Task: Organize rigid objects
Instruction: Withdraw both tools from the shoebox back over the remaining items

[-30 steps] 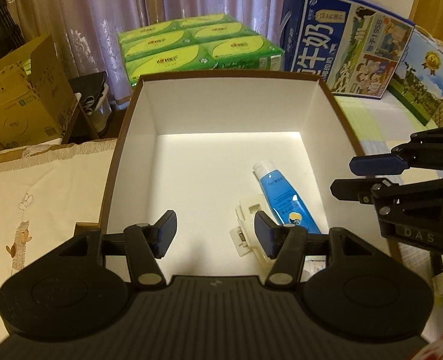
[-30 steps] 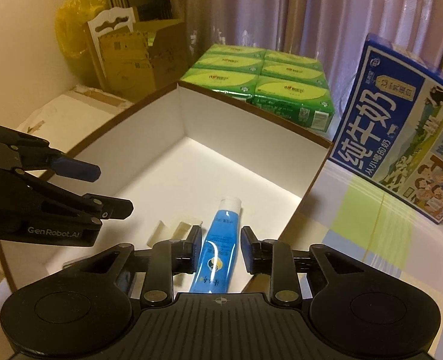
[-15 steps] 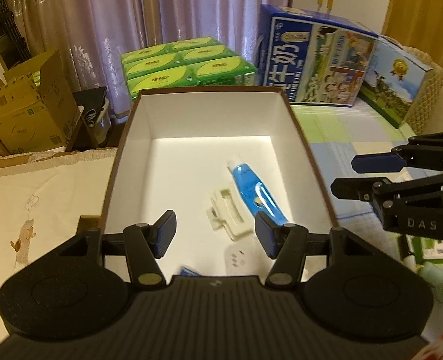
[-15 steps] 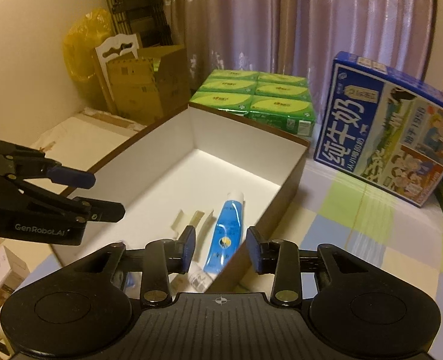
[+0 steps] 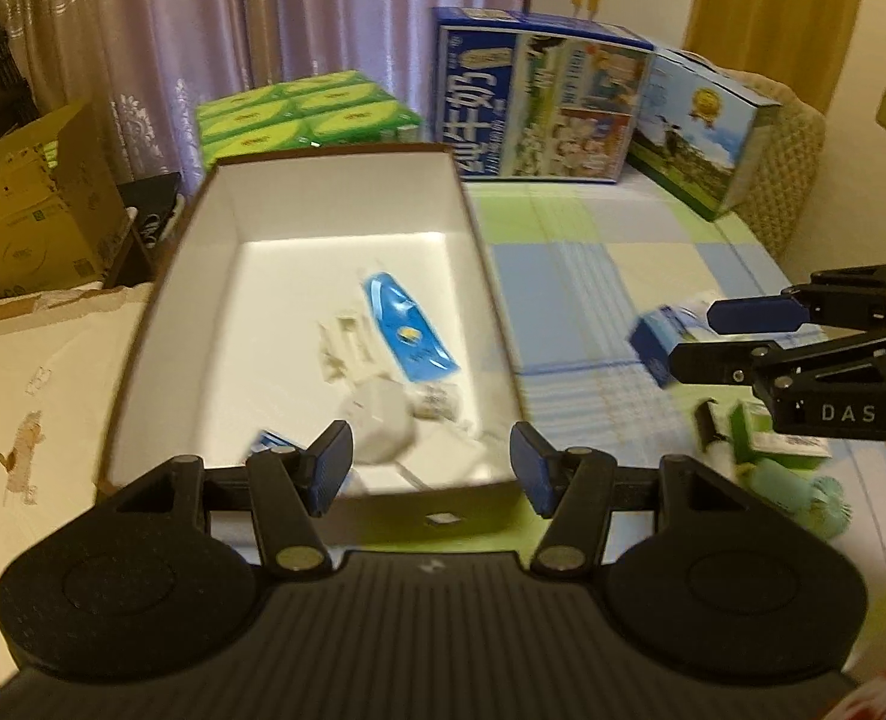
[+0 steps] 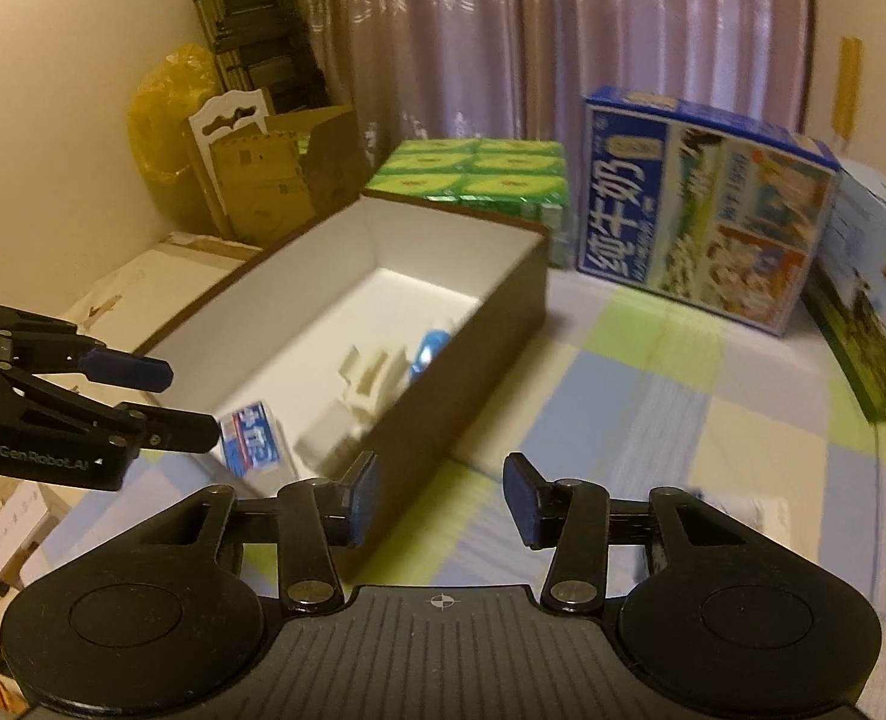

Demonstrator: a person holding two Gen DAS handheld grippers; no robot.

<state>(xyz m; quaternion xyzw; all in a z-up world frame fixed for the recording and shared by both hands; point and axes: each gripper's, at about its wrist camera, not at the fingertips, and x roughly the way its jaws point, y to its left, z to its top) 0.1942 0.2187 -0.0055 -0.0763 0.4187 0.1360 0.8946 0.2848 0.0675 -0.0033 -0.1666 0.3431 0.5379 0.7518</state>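
The brown cardboard box with white inside already holds a blue tube, white plastic pieces and a small blue-white carton. Small blue and green items remain on the checked cloth, right. Left gripper stands apart, empty; right gripper is opening, nothing between.

The open cardboard box is brown outside and white inside. In it lie a blue squeeze tube with a yellow mark and off-white plastic pieces. The tablecloth shows pale green, blue and cream checks. The green tissue packs carry yellow ovals. The blue milk carton has white characters.
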